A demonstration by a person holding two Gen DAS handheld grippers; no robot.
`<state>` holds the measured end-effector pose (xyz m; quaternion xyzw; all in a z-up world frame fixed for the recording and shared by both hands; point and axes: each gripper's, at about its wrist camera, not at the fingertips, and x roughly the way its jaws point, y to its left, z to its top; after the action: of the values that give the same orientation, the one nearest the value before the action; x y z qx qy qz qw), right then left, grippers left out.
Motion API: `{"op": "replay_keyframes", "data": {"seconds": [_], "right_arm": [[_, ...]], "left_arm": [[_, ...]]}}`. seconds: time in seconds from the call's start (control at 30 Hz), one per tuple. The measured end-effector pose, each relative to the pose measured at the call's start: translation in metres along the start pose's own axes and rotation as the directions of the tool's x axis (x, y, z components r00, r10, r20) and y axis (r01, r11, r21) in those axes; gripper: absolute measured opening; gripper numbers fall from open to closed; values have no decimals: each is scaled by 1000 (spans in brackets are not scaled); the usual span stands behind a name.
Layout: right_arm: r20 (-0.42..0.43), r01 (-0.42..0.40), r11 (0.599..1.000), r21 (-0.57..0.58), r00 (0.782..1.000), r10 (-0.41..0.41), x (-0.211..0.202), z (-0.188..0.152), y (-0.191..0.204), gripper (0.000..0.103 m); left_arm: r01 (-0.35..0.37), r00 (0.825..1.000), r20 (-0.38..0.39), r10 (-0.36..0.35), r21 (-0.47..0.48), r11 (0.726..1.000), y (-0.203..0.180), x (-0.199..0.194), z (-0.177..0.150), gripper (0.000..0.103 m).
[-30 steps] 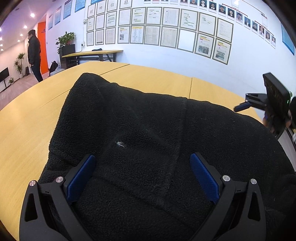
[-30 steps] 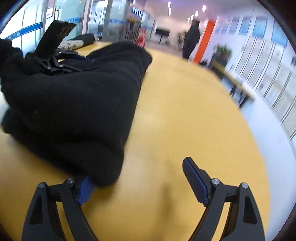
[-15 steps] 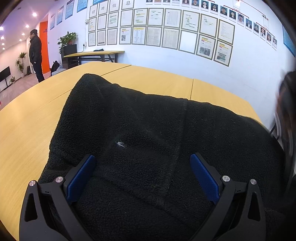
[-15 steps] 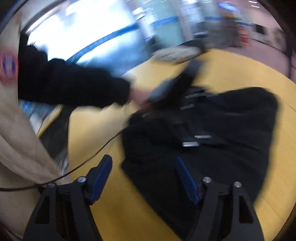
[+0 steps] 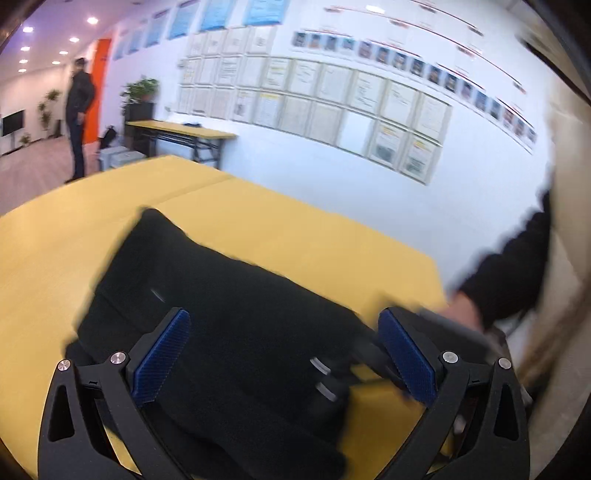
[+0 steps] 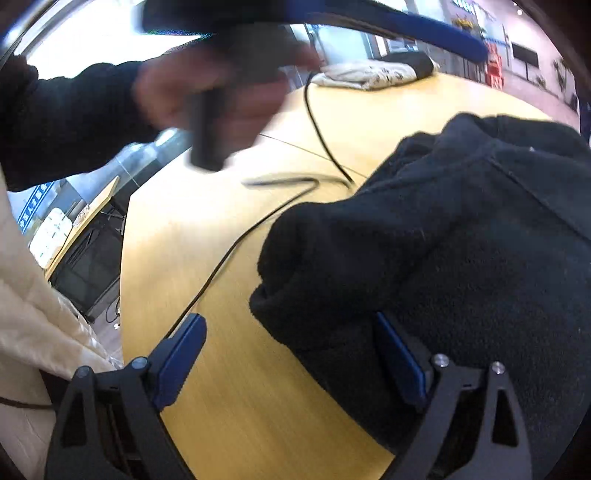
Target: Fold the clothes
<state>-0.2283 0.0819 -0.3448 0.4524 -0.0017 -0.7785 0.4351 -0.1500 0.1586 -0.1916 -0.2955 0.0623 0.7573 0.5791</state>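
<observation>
A black fleece garment [image 5: 236,317] lies as a thick folded bundle on the yellow table [image 5: 295,236]. My left gripper [image 5: 284,358] hovers open above its near end, with nothing between the blue pads. In the right wrist view the fleece [image 6: 443,240] fills the right side. My right gripper [image 6: 291,354] is open at the garment's near corner; its right finger [image 6: 399,362] sits against the fleece edge, its left finger over bare table. The left gripper [image 6: 406,26] shows blurred at the top, held by a hand [image 6: 207,92]. The right gripper also appears blurred in the left wrist view.
A thin black cable [image 6: 258,221] runs across the table [image 6: 229,369] beside the fleece. A beige cloth pile [image 6: 369,72] lies at the far edge. A person's cream coat [image 6: 26,302] is at the left. A person [image 5: 79,118] stands far off by the wall.
My left gripper has lifted off the fleece and pulled back, so more table shows. My right gripper has swung round to the garment's near corner.
</observation>
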Motion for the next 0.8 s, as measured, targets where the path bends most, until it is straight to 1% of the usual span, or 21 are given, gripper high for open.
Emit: {"op": "replay_keyframes", "data": {"seconds": [0.03,0.07,0.1,0.13,0.2,0.23,0.33,0.37,0.4,0.43,0.47,0.5,0.57,0.6,0.67,0.7,0.73,0.77,0.8], "right_arm": [[22,-20,1000,12,1000,20,-8,-4,-3,95],[44,-40,999,23,998,39,-16,-8,-5,95],[66,-60,998,34,996,58,-25,-11,-8,94],[88,-81,996,45,993,76,-33,-15,-10,94],[132,-120,990,72,985,109,-52,-24,-17,93],[149,-130,985,112,982,113,-70,-31,-23,93],[191,-131,961,244,978,85,-128,-49,-48,93],[211,-134,954,269,975,77,-141,-51,-55,93],[239,-143,945,294,968,72,-160,-52,-64,93],[263,-148,938,312,963,65,-176,-51,-72,93],[278,-139,941,309,959,50,-185,-47,-79,93],[293,-130,943,307,955,36,-194,-43,-86,93],[320,-109,948,299,947,8,-210,-35,-98,93],[321,-93,954,286,947,-4,-211,-31,-98,93],[324,-62,964,260,946,-27,-212,-23,-99,93],[326,-53,968,247,945,-31,-215,-19,-100,93],[326,-63,970,233,945,-17,-222,-17,-101,93],[317,-83,972,219,948,9,-228,-18,-97,93],[288,-123,971,206,956,60,-230,-21,-85,93]], "left_arm": [[9,1000,0,-9,-46,999,-1,-3,-11,103],[7,997,-74,-12,-66,998,-1,8,-22,103],[4,989,-145,-16,-84,996,-1,18,-32,103],[-6,983,-185,-11,-89,996,-2,24,-43,103],[-11,985,-175,0,-59,998,-6,28,-57,103],[-18,984,-175,11,-38,999,-9,30,-62,103],[-41,980,-192,49,49,998,-17,36,-74,103],[-49,978,-200,65,84,995,-20,38,-78,103],[-72,968,-225,108,164,984,-26,43,-89,103],[-91,957,-245,153,243,966,-31,47,-99,102],[-108,944,-262,198,322,941,-36,52,-110,102],[-122,930,-274,243,396,910,-41,56,-120,102],[-137,915,-277,293,470,872,-43,63,-129,102],[-143,907,-277,316,503,852,-44,66,-134,102],[-132,915,-287,285,455,881,-38,62,-128,102],[-125,914,-298,273,433,892,-37,59,-123,102],[-119,914,-310,261,410,904,-35,55,-117,102],[-114,917,-320,240,365,924,-33,48,-108,102],[-114,921,-322,219,313,943,-30,39,-97,103]]}}
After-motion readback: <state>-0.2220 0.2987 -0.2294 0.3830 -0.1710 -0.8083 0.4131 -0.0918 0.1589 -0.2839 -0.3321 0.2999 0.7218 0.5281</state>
